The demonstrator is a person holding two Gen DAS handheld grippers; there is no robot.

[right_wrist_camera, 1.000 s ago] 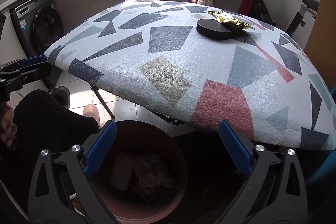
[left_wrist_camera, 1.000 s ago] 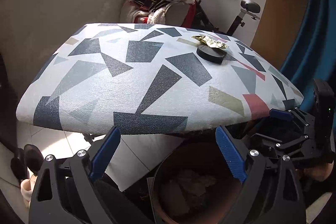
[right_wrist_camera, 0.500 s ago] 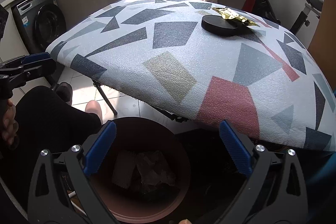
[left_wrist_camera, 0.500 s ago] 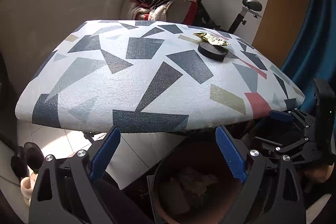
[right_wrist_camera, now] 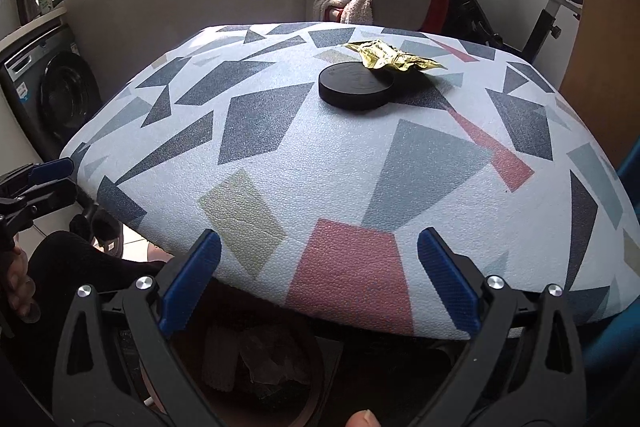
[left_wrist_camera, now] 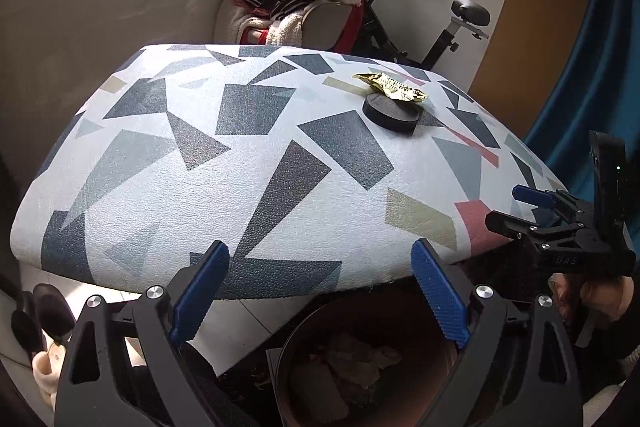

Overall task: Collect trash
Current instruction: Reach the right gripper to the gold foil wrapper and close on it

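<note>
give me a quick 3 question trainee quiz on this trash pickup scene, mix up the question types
1. True or false: the crumpled gold foil wrapper lies wholly inside the round brown trash bin.
2. Multiple choice: the flat round black disc is (a) on the floor, (b) on the patterned table, partly under the wrapper, (c) held in the right gripper.
3. Fill in: both the left gripper and the right gripper are ____ and hold nothing.

Key: 1 false, it lies on the table, one end over the disc. 2 b. 3 open.
</note>
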